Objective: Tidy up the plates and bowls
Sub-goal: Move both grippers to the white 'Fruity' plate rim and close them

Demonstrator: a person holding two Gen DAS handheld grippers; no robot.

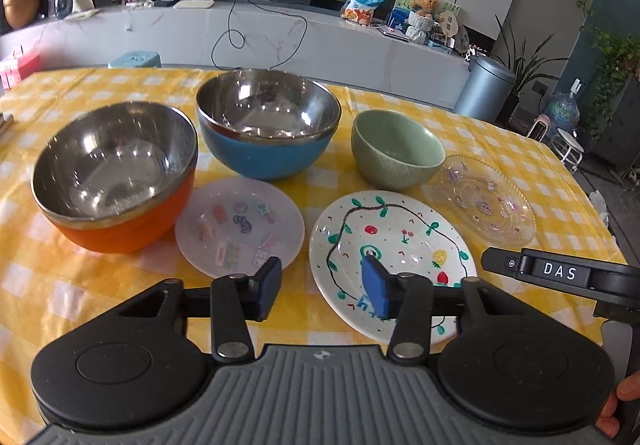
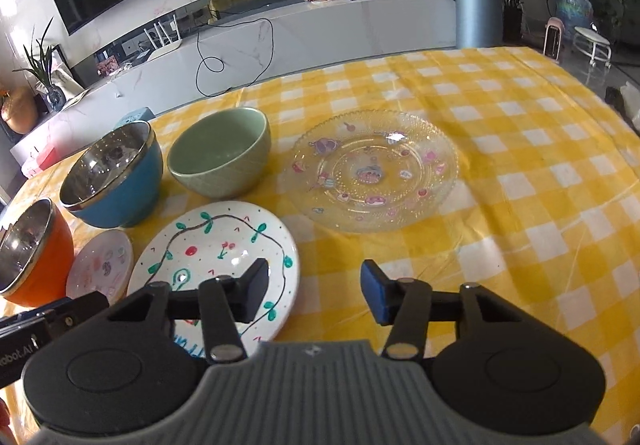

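Note:
On the yellow checked tablecloth stand an orange steel-lined bowl [image 1: 116, 181], a blue steel-lined bowl [image 1: 268, 125] and a green ceramic bowl [image 1: 396, 149]. In front lie a small frosted plate [image 1: 240, 225], a white painted plate [image 1: 392, 261] and a clear glass plate [image 1: 488, 201]. My left gripper [image 1: 320, 289] is open and empty, above the near edge of the white plate. My right gripper [image 2: 314, 293] is open and empty, just right of the white plate [image 2: 216, 261], in front of the glass plate [image 2: 376, 173]. The green bowl [image 2: 220, 153] stands behind.
The right gripper's body [image 1: 560, 273] shows at the right of the left wrist view. Open tablecloth [image 2: 520, 165] stretches to the right of the glass plate. A white cabinet [image 1: 280, 37] and a grey bin [image 1: 484, 89] stand beyond the table.

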